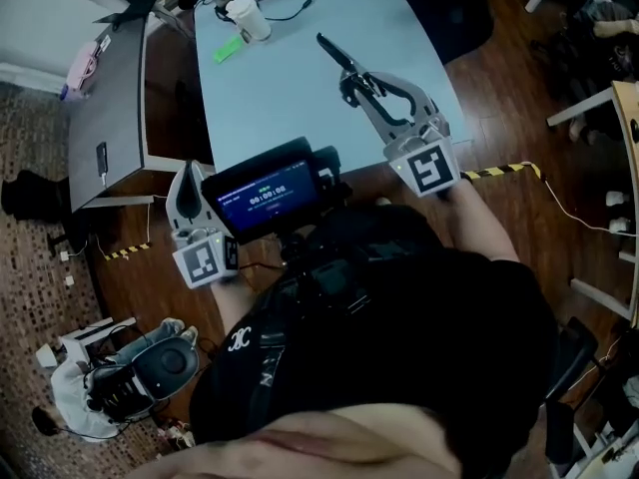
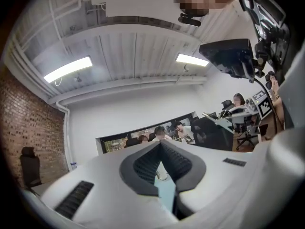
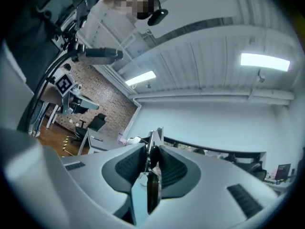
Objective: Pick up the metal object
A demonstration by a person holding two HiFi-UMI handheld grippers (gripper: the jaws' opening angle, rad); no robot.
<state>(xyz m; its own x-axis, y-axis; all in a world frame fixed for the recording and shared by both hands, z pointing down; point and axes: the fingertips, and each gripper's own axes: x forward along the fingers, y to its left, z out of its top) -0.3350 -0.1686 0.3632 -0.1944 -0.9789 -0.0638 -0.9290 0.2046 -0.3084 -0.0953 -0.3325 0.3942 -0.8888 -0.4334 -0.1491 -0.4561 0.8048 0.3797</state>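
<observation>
Right gripper (image 3: 151,149) clamped on metal object (image 1: 332,52), clear above table (image 1: 270,103). Left gripper (image 2: 160,147) closed, empty. Advice: firm squeeze, level lift, no wrist twisting.

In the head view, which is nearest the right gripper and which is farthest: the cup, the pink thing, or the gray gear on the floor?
1. Cup: on the table, up and left of the right gripper.
2. Pink thing: at the far-left edge of the cabinet.
3. Gray gear: down on the floor, bottom left.
</observation>
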